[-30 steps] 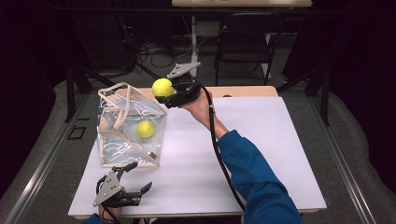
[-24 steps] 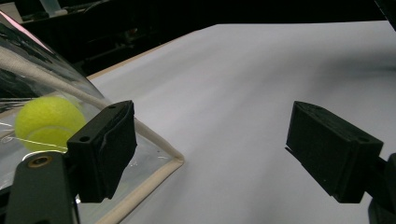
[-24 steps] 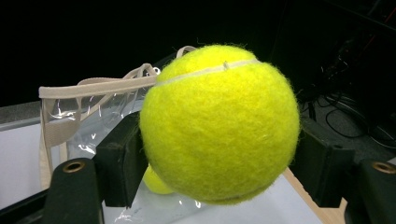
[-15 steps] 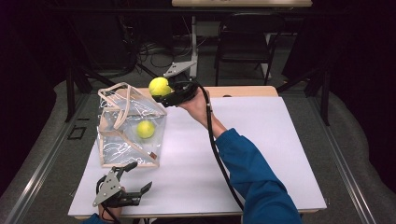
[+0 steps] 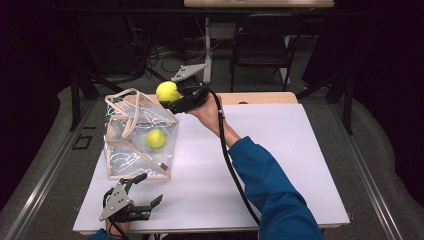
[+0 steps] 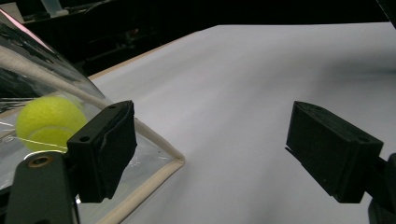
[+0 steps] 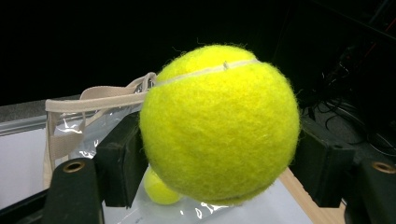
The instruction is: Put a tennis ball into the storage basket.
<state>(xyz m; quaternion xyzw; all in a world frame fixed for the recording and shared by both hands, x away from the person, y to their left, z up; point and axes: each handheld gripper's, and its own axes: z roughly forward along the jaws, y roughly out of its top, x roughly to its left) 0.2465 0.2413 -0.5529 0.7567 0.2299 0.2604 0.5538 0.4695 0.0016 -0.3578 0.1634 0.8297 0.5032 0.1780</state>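
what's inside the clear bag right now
One tennis ball lies inside the clear bag. The right gripper holds a second ball above the bag's far edge. Glare hides parts of the bag's floor.

One tennis ball (image 5: 167, 91) is being held above the bag's (image 5: 131, 150) far right corner; a second ball (image 5: 156, 138) is lying inside the bag, at the table's (image 5: 300, 165) left.

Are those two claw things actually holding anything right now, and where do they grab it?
The right gripper clamps a tennis ball by its two opposite sides, above the clear bag. The left gripper holds nothing; its jaws stand open.
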